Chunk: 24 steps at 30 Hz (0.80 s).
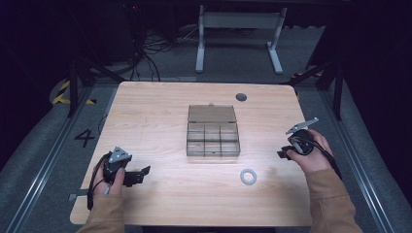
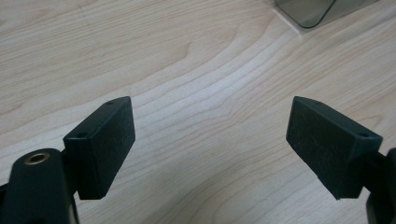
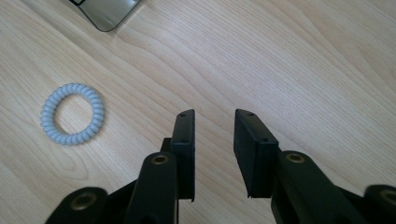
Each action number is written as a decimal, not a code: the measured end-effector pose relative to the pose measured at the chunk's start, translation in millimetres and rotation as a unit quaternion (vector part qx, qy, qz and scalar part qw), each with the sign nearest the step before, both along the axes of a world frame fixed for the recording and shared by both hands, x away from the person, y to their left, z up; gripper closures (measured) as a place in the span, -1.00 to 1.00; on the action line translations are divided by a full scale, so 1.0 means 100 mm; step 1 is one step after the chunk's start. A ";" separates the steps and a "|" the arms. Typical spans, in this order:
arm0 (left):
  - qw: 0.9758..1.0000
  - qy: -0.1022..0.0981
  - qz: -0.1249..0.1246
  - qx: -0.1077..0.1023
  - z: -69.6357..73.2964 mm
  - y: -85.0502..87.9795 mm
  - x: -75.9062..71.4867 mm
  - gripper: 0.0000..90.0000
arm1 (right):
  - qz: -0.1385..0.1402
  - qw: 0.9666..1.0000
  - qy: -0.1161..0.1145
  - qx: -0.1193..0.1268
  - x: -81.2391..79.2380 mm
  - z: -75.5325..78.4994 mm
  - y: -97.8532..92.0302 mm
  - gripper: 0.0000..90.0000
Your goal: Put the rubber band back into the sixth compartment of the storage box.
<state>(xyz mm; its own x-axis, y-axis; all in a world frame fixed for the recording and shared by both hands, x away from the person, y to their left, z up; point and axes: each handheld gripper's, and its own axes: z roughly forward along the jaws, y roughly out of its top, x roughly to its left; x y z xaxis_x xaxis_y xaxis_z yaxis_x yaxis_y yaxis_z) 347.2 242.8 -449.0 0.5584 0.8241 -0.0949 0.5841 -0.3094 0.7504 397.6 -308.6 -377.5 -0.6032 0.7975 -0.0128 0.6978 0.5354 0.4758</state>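
Trouble is most likely at the pickup of the hair tie (image 3: 72, 114), a pale coiled ring lying flat on the table (image 1: 160, 104), ahead and to the left of the right tool (image 3: 214, 126) and apart from it. That tool's jaws stand partly apart with nothing between them. If it is brought down off-centre, one pad could land on the springy coil and flick it sideways, or both pads could close on bare wood. A grip taken on only one side of the ring may let it stretch and slip out when lifted. The left tool (image 2: 210, 135) is held with its jaws wide apart and empty, with a corner of the clear compartment box (image 2: 306, 11) farther ahead of it. Which compartment is meant cannot be judged from the high view, where the dividers seem faint; a release above a divider could leave the ring perched across two cells.
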 end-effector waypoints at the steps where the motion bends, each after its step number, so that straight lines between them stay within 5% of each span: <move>1: 1.000 -0.002 -0.003 -0.001 0.00 -0.01 0.00 -0.64 | 0.002 1.000 -0.001 0.000 -0.01 0.00 0.01 0.55; 24: 1.000 -0.008 -0.022 -0.009 0.02 -0.08 0.03 -0.63 | 0.105 0.994 0.006 -0.006 -0.23 0.09 0.51 0.49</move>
